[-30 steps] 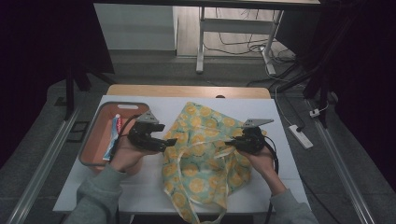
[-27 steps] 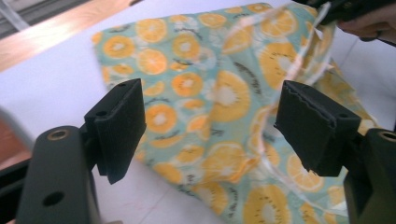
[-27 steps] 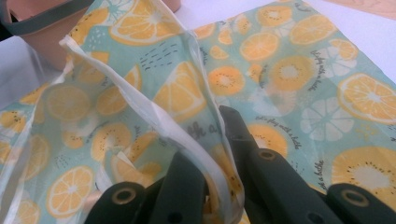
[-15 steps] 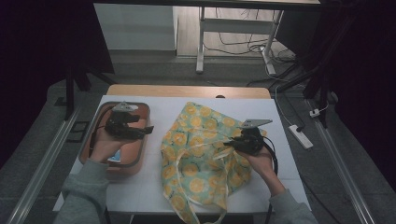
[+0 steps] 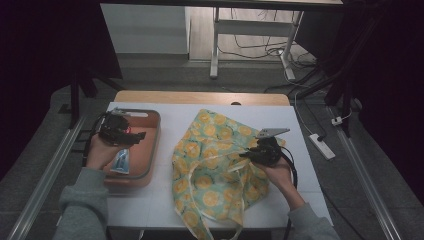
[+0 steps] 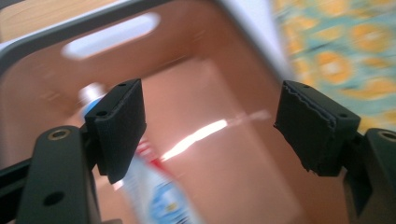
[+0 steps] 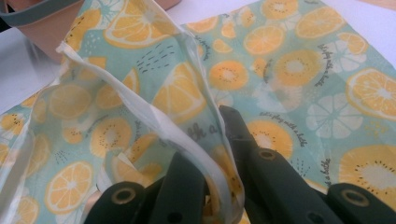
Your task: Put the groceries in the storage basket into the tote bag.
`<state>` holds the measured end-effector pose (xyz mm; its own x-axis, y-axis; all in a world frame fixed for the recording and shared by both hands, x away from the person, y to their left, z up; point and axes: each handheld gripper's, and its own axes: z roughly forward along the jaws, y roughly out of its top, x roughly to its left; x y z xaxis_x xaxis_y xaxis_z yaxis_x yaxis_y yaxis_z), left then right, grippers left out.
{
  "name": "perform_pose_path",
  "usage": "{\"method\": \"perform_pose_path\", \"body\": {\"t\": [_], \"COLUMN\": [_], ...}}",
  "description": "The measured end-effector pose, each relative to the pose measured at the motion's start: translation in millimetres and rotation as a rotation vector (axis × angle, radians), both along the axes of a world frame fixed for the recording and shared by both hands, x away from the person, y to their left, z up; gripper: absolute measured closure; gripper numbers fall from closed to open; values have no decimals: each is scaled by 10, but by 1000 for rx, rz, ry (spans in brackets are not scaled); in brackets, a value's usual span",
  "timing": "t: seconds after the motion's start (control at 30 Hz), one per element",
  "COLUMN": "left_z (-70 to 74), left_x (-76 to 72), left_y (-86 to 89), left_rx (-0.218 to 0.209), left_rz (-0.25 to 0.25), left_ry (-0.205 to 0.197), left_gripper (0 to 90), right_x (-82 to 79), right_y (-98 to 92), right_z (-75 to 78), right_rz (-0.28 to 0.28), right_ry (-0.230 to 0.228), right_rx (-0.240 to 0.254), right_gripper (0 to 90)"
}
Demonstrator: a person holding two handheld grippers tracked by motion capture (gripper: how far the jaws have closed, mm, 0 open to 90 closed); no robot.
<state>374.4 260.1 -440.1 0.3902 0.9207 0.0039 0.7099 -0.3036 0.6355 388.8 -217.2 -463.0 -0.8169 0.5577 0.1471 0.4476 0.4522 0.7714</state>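
Fruit-print bag [image 5: 215,170] sprawls across mid-frame on the white table [image 5: 165,200], my right gripper [image 5: 252,154] clamped on its rim. At left, my left gripper [image 5: 137,136] hovers, jaws apart, over the tray [image 5: 150,150] and toothpaste tube [image 6: 149,191].

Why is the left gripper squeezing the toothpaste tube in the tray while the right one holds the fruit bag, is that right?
Not quite. The left gripper is open over the tray; its fingers grip nothing, and the toothpaste tube lies loose below, as the left gripper view shows. The right gripper does hold the fruit bag.
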Motion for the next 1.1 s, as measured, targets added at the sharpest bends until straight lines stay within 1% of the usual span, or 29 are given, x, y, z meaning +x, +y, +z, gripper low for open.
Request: {"method": "perform_pose_path", "body": {"t": [0.1, 0.23, 0.3, 0.4, 0.5, 0.53, 0.57, 0.67, 0.73, 0.83, 0.87, 0.97, 1.03, 1.07, 1.1], "left_z": [-32, -100, -142, -219, -295, -343, -343, -434, -486, -569, -580, -600, -622, -631, -640], "left_x": [23, 68, 95, 141, 184, 217, 217, 295, 332, 374, 381, 399, 411, 416, 419], "left_y": [84, 146, 160, 162, 167, 164, 164, 149, 144, 140, 123, 94, 77, 68, 65], "left_rx": [0, 19, 22, 32, 32, 49, 49, 71, 78, 103, 126, 125, 148, 153, 148], "left_rz": [35, 72, 76, 99, 128, 141, 141, 171, 185, 208, 212, 206, 212, 211, 205], "left_ry": [25, 65, 87, 116, 147, 169, 169, 216, 234, 262, 263, 274, 287, 292, 300], "left_gripper": [244, 248, 247, 247, 248, 251, 251, 255, 258, 256, 264, 283, 299, 326, 326], "right_x": [0, -3, -4, -3, -5, -8, -10, -14, -26, -33, -36, -38, -39, -40, -40], "right_y": [14, 32, 31, 26, 26, 33, 37, 45, 55, 58, 58, 58, 56, 54, 54], "right_z": [-17, -25, -31, -34, -26, -26, -28, -27, -19, -13, -12, -13, -13, -10, -10], "right_rz": [4, 9, 8, 7, 6, 9, 10, 14, 20, 22, 24, 26, 25, 26, 26], "right_ry": [2, 3, 4, 4, 4, 3, 3, 1, -4, -8, -7, -9, -8, -10, -10], "right_rx": [-5, -8, -12, -11, -5, -8, -9, -11, -13, -11, -10, -10, -10, -10, -10], "right_gripper": [866, 866, 866, 866, 865, 865, 866, 865, 865, 865, 864, 864, 864, 863, 863]}}
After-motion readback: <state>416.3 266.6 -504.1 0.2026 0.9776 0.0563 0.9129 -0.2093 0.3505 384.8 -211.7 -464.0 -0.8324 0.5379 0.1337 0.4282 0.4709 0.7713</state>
